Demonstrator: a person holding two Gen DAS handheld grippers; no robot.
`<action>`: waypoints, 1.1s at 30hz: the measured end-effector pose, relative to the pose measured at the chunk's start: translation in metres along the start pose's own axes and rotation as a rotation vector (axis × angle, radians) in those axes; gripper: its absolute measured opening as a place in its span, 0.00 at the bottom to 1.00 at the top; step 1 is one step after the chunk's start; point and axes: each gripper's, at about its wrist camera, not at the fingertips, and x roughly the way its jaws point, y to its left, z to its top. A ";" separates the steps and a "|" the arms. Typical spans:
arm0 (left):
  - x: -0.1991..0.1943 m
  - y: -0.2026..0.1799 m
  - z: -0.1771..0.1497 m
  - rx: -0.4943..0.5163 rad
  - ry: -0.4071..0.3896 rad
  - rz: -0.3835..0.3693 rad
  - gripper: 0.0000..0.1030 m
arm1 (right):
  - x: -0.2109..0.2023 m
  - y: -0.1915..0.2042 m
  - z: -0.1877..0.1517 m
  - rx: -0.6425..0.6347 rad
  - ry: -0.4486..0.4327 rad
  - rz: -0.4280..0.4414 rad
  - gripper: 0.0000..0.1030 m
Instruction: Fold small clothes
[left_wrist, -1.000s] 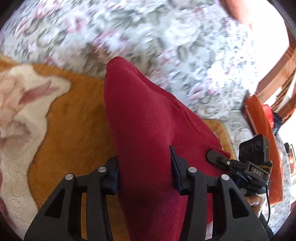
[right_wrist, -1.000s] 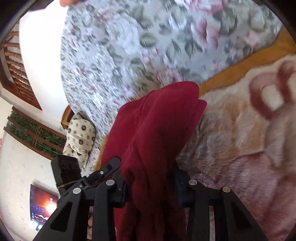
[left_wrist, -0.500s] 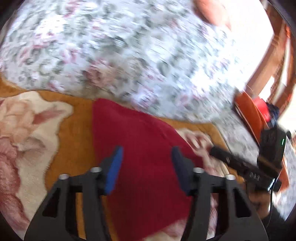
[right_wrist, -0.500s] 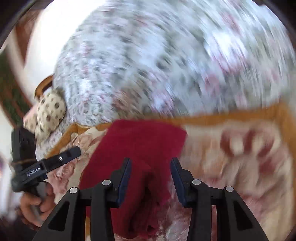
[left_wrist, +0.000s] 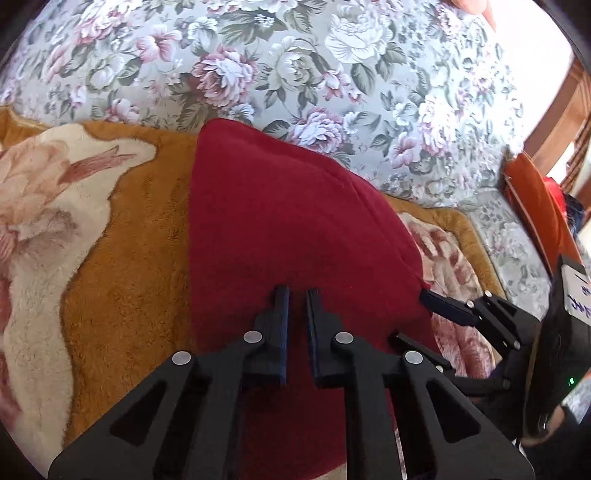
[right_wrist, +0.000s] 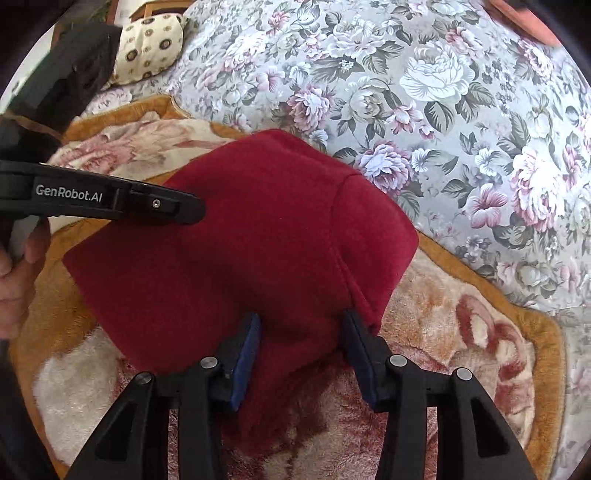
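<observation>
A dark red garment (left_wrist: 288, 229) lies folded flat on an orange and cream floral blanket (left_wrist: 122, 266). It also shows in the right wrist view (right_wrist: 251, 236). My left gripper (left_wrist: 297, 295) hovers over the garment's near part with its jaws nearly together and nothing between them. My right gripper (right_wrist: 301, 321) is open, its fingers straddling the garment's near right edge. In the left wrist view the right gripper (left_wrist: 424, 317) sits at the garment's right corner. In the right wrist view the left gripper (right_wrist: 188, 208) reaches in over the garment from the left.
A grey floral bedspread (right_wrist: 424, 92) rises behind the blanket. A patterned cushion (right_wrist: 151, 40) lies at the far left. An orange chair (left_wrist: 535, 214) stands to the right. The blanket's orange border (right_wrist: 543, 332) runs along the right side.
Both grippers held the garment raised a second ago, then let it go. It now lies flat. The left jaws have since closed to a narrow gap; the right stays open.
</observation>
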 end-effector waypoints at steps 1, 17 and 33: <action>-0.001 -0.005 0.001 0.006 0.004 0.031 0.09 | -0.003 0.002 0.001 0.011 0.006 -0.008 0.45; -0.112 -0.073 -0.076 0.135 -0.087 0.323 1.00 | -0.162 0.064 -0.079 0.568 -0.194 -0.112 0.45; -0.136 -0.084 -0.099 0.114 -0.069 0.394 1.00 | -0.152 0.062 -0.077 0.573 -0.151 -0.172 0.45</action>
